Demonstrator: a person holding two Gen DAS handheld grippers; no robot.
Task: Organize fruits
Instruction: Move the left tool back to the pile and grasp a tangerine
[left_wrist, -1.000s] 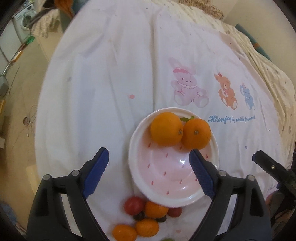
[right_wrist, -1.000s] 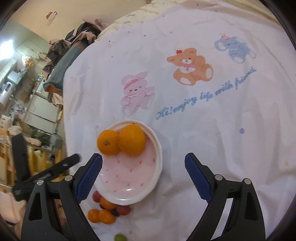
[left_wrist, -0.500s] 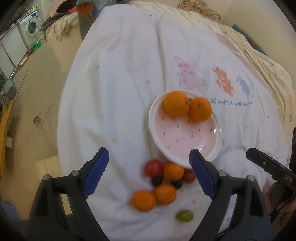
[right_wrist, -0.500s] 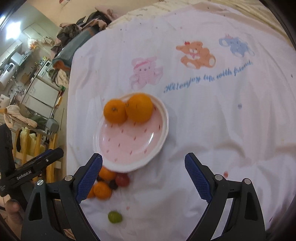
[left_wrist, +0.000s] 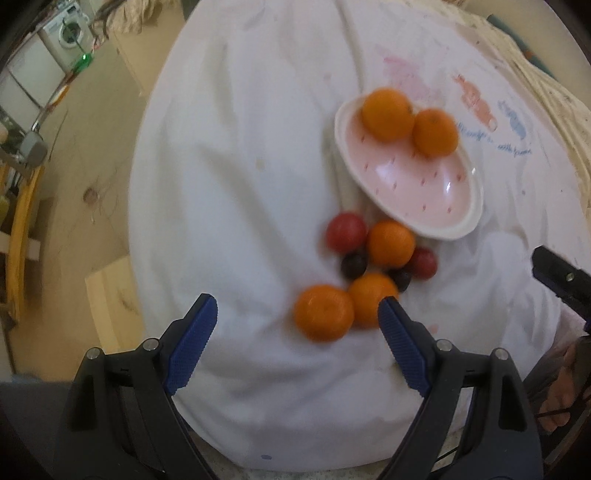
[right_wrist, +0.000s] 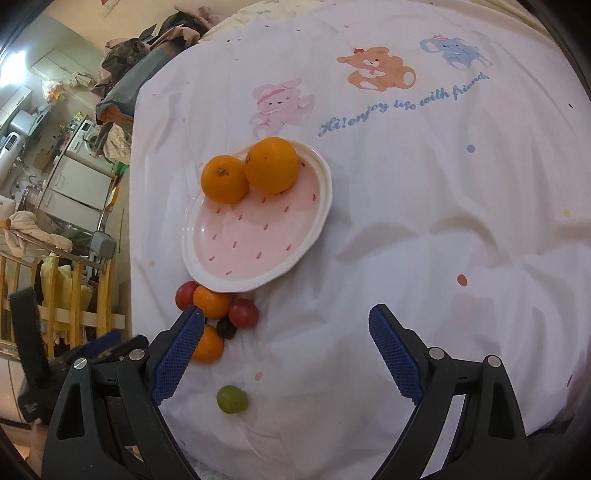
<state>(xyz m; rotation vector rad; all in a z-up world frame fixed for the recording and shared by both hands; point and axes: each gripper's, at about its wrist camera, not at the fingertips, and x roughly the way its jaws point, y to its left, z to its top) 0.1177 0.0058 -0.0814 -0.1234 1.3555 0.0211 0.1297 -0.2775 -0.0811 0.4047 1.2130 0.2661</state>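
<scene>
the left tool (left_wrist: 297, 325) and the right tool (right_wrist: 286, 345) both stand spread, nothing between the pads; two oranges (right_wrist: 271, 170) sit at the far edge of the pink plate (right_wrist: 314, 225) on the white bedsheet (right_wrist: 424, 221); the loose fruit, small oranges (left_wrist: 323, 312), red tomatoes (left_wrist: 345, 232) and dark grapes (left_wrist: 354, 266), lies clustered just beside the plate's near rim.

likely faults: the sheet is soft and creased, so a nudged round fruit may roll toward the bed edge; the cluster is tight, so closing on one orange may push or pinch its neighbours; the soft tomatoes may bruise.

the right wrist view shows a green grape (right_wrist: 231, 398) lying apart from the cluster; the left wrist view does not, and is blurred; it shows the nearest orange whole, which the right tool's finger half covers.
</scene>
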